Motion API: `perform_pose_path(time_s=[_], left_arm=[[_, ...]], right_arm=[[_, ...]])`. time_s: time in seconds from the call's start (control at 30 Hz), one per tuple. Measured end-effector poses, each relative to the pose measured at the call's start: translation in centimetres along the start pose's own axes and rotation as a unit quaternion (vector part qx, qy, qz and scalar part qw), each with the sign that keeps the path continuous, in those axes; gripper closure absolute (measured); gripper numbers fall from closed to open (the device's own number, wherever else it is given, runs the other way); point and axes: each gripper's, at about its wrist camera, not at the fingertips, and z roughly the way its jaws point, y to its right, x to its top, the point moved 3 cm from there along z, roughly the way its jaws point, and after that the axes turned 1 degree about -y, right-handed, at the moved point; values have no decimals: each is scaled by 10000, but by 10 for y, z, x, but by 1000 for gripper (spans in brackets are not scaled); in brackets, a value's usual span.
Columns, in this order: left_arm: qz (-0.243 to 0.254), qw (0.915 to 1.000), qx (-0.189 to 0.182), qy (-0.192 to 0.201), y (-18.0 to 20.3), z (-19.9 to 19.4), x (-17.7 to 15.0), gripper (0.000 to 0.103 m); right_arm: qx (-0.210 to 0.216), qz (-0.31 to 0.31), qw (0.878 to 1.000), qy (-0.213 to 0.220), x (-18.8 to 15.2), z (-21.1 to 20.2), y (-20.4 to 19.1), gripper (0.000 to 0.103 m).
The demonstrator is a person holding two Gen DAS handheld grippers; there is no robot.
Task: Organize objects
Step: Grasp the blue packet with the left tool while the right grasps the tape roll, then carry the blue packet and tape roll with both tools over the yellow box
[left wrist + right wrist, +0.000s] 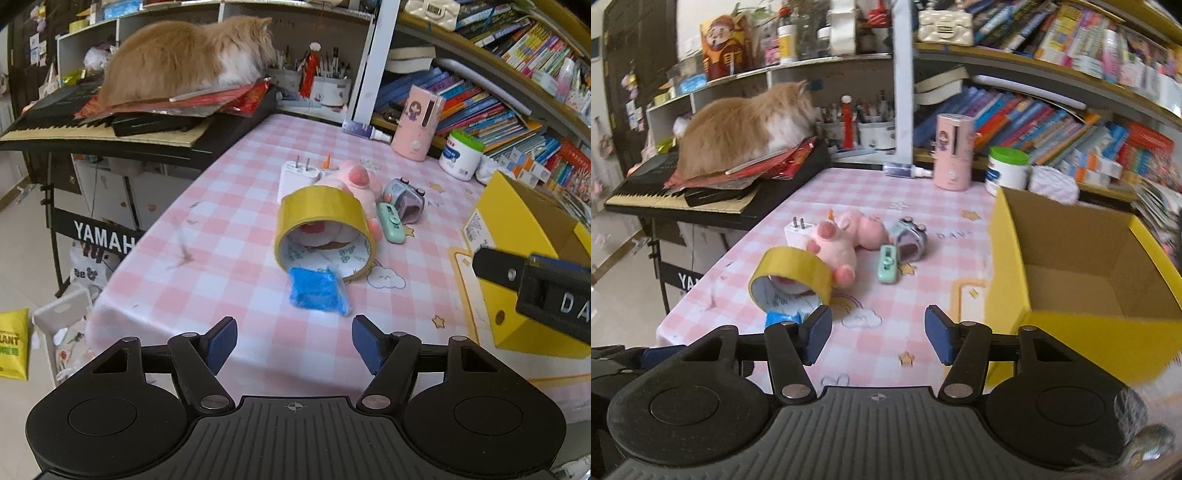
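Both claws are hanging half-open and empty over the desk's [229,236] near edge: left claw [294,341] facing the blue packet [317,291], right claw [878,338] beside the yellow box [1071,325].

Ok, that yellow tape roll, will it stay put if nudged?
Probably not: the yellow tape roll stands tilted on its rim against the pink plush pig, so it may roll or topple. Looks rigid, hollow, probably light.

Pink-checked table [229,236] with tape roll [321,206], plush pig [842,243], charger [295,177], yellow box [1071,258].
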Motion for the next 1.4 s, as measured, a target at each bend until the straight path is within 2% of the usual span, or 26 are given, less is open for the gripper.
perform_pose_path(time_s=[0.47,0.5,0.53,0.6,0.63,0.67,0.77,1.03,1.2,1.23,1.3,1.4], left_arm=[[267,9990,306,-168,33,72,18,34],[233,9990,330,-195,32,75,18,35],[195,9990,349,-199,31,77,18,40],[165,9991,350,-168,28,78,17,58],[198,9991,349,-140,27,78,18,60],[195,9993,279,-150,26,77,18,61],[120,9997,138,-140,20,68,17,62],[-338,9976,550,-242,-16,50,8,62],[-511,9956,765,-154,-31,33,9,62],[-521,9954,800,-131,-33,30,11,62],[-539,9948,864,-57,-38,22,13,62],[-590,9942,891,100,-42,9,17,62]], right_arm=[[322,-706,9970,-38,32,56,15,45],[345,-732,9967,-81,32,60,17,45],[356,-751,9965,-125,32,63,18,45],[354,-790,9961,-189,32,68,19,42],[355,-810,9958,-216,32,71,20,40],[378,-826,9955,-251,32,74,19,37],[557,-928,9935,-353,32,82,13,36],[1247,-1290,9814,-688,24,109,-28,36],[1197,-1643,9778,-510,21,137,-54,39],[1094,-1712,9780,-463,21,141,-56,40],[845,-1789,9797,-332,22,146,-57,60],[871,-1521,9843,-203,27,141,-49,83]])
